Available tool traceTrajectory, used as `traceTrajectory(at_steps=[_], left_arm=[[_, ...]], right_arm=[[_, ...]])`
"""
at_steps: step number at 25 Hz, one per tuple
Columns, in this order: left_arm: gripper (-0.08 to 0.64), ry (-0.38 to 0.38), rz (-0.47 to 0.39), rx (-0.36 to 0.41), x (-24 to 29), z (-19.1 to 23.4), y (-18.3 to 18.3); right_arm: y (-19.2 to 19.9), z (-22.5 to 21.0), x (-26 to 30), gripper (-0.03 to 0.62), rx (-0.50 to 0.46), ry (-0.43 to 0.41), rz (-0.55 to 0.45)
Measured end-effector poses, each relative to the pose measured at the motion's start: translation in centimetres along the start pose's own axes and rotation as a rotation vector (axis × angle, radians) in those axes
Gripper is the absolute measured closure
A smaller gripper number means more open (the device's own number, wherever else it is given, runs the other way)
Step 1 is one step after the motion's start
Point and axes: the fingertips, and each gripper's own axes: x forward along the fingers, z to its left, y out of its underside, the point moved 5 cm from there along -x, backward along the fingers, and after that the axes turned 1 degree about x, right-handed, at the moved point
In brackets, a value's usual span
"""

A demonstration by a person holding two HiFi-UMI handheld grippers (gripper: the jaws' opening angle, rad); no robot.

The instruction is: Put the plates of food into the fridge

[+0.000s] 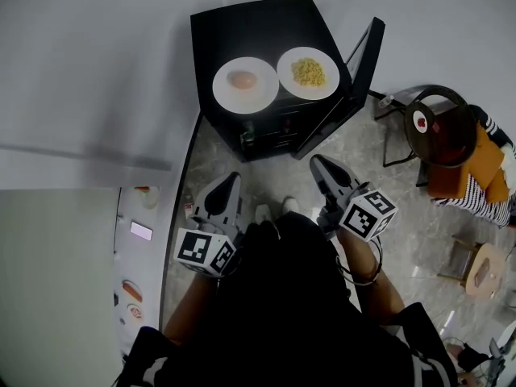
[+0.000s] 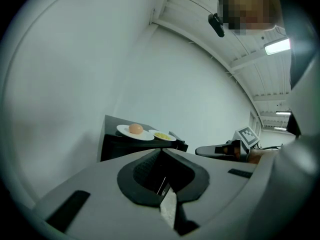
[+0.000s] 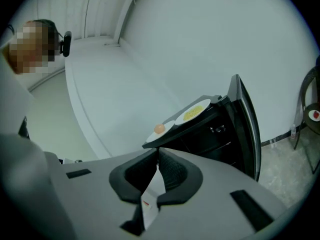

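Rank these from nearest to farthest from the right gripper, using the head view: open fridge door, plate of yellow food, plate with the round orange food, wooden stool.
1. open fridge door, just ahead of the right gripper.
2. plate of yellow food, fridge top, right.
3. plate with the round orange food, fridge top, left.
4. wooden stool, far lower right.

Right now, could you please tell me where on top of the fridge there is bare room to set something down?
The back strip of the fridge top, between the wall and the two plates, is bare. The front is crowded: the plate with the round food and the plate of yellow food sit side by side, nearly touching.
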Motion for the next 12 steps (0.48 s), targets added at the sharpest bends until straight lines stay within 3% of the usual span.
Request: traceTrajectory(at_steps=[3,8,12], left_arm=[[0.537,-0.011,0.001,-0.005,0.5,-0.2,-0.1],[0.537,-0.038,0.019,0.037,1.6,-0.7,-0.3],[0.537,-0.053,0.023,0.023,2.0,-0.6,-0.4]], right_arm=[[-1.2,-1.2,1.0,0.565,0.047,-0.007,-0.017],[-3.2,-3.3,3.0,0.565,0.205,-0.048,-0.073],[-3.9,-4.7,4.4,0.547,0.320,-0.068,-0.097]])
